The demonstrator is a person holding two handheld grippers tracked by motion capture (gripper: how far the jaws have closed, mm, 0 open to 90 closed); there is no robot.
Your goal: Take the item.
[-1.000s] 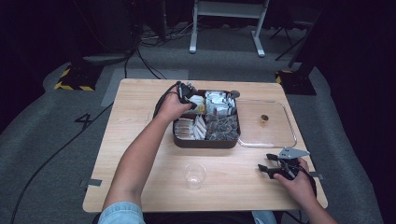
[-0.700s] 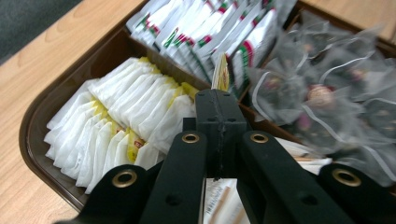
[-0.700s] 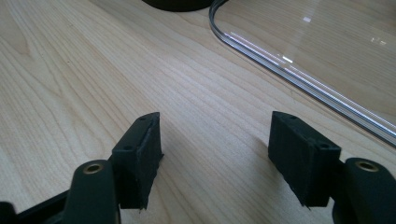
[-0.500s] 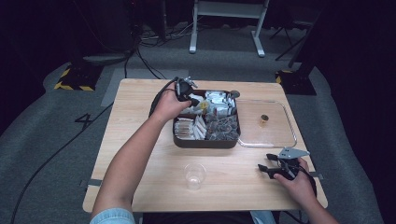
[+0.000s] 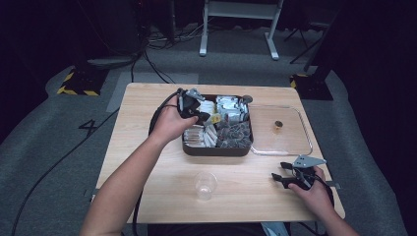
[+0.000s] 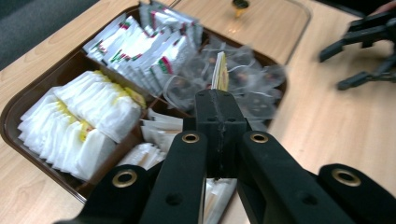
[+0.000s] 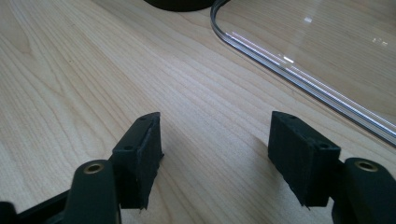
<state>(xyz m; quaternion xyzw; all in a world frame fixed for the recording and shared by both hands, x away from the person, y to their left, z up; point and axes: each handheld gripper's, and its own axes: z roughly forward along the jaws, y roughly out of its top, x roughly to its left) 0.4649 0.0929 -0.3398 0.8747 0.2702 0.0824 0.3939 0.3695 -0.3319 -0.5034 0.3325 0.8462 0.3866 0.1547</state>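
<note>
change vs earlier: left hand-held gripper (image 5: 202, 116) has lifted off the tray (image 5: 216, 149) contents and come back toward the tray's left side; 1 s ago it was down among the packets. Right hand-held gripper (image 5: 287, 178) same spot, same pose.
left hand-held gripper: jaws pressed together, pinching 1 tea bag (image 6: 219, 74) on edge; in the left gripper view the bag's thin yellow-white edge sticks up past the jaw tips.
tea bag position: at the jaw tips, held clear above the tray, over the boundary between the white-packet rows and the dark sachets (image 5: 233, 134). In the high view it shows as a small yellow-white fleck (image 5: 214, 118) just right of the left hand (image 5: 169, 123).
right hand-held gripper: jaws spread with nothing between them, bare table (image 7: 70, 70) under the gap; resting low at the table's near right corner, well apart from the tray.
tray contents: white packets with yellow tags (image 6: 79, 121), white packets with red-green print (image 6: 140, 44), clear-wrapped dark sachets on the far side.
other items: clear lid (image 5: 281, 130) flat just right of the tray, its curved rim (image 7: 299, 74) ahead of the right jaws; clear cup (image 5: 205, 184) on the table in front of the tray.
hard to read: bag print not legible, seen edge-on; sachets behind it motion-blurred; left jaws block the near tray compartments; small brown knob (image 5: 278, 126) on the lid too small to identify.
</note>
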